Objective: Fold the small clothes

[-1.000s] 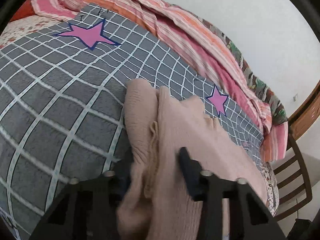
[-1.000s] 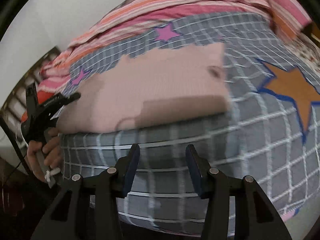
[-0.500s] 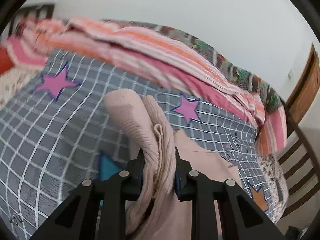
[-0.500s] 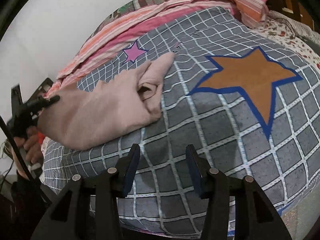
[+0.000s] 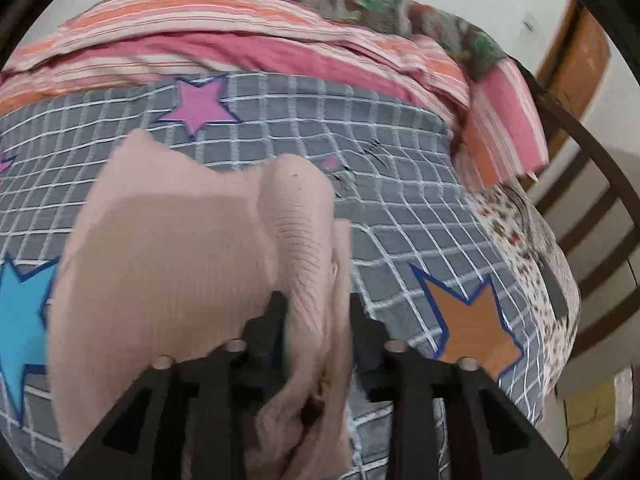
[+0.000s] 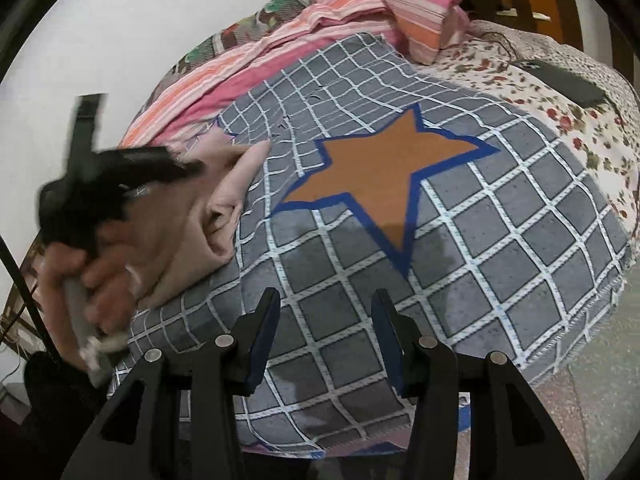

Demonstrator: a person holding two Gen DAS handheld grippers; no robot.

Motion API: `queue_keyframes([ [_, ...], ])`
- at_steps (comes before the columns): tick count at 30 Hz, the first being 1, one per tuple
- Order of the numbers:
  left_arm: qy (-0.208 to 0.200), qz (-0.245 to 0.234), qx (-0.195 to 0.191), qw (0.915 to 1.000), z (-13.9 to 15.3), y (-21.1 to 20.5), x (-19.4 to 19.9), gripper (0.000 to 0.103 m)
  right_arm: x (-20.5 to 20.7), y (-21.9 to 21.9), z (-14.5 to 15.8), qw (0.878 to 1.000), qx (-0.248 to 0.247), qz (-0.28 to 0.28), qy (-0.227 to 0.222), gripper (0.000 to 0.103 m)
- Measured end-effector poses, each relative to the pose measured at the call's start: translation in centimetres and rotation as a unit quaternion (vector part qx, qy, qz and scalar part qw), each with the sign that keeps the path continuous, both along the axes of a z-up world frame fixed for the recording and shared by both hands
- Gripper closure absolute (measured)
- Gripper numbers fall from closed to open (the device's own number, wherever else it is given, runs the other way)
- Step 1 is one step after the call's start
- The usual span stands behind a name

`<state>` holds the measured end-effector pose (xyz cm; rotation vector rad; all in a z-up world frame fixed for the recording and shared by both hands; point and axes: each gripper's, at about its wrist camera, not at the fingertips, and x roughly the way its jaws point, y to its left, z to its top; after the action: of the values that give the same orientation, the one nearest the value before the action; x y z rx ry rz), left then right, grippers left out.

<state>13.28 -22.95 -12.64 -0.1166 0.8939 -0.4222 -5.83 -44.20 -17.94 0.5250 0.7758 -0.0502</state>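
Left tool [image 5: 316,312]: clamped on a bunched fold of the pink knit garment [image 5: 168,256], which lies on the grey checked blanket [image 5: 392,200]. Right tool [image 6: 326,320]: jaws apart, holding nothing, above bare blanket near the orange star [image 6: 384,168]; blanket edge at right.

Even soft daylight, fisheye edge warping, motion blur at left

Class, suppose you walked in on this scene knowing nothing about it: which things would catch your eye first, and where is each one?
First, the pink knitted garment, bunched between the left tongs at the bottom of the left wrist view. Next, the big orange star on the grey checked blanket, just beyond the open, empty right tongs. Behind lies a heap of pink-and-orange striped bedding.
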Motion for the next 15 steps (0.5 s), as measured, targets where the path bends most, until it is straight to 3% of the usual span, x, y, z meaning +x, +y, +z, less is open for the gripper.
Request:
queue_keyframes([
  [1,-0.007,-0.018,-0.014,0.9997,0.6,0.2,-0.3,0.054,0.0,-0.1,0.1,1.000,-0.001,0.000,-0.001,0.055],
  [2,-0.006,-0.037,-0.034,0.9987,1.2,0.6,-0.4,0.038,0.1,-0.1,0.4,1.000,-0.003,0.001,-0.005,0.055],
  [4,0.000,-0.071,-0.081,0.9942,2.9,2.3,-0.6,0.036,0.3,-0.1,1.0,1.000,-0.007,0.007,-0.015,0.055],
  [6,-0.022,-0.062,-0.068,0.9955,4.4,4.0,-1.0,0.036,1.1,0.3,1.8,0.999,-0.004,0.025,-0.029,0.055],
  [10,-0.069,-0.009,-0.005,0.9975,5.4,8.9,-1.8,0.036,4.5,1.8,3.8,0.995,0.023,0.078,-0.057,0.054],
  [15,-0.036,0.042,0.007,0.9984,3.3,16.5,-2.6,0.036,8.5,4.6,6.4,0.984,0.057,0.129,-0.107,0.050],
])
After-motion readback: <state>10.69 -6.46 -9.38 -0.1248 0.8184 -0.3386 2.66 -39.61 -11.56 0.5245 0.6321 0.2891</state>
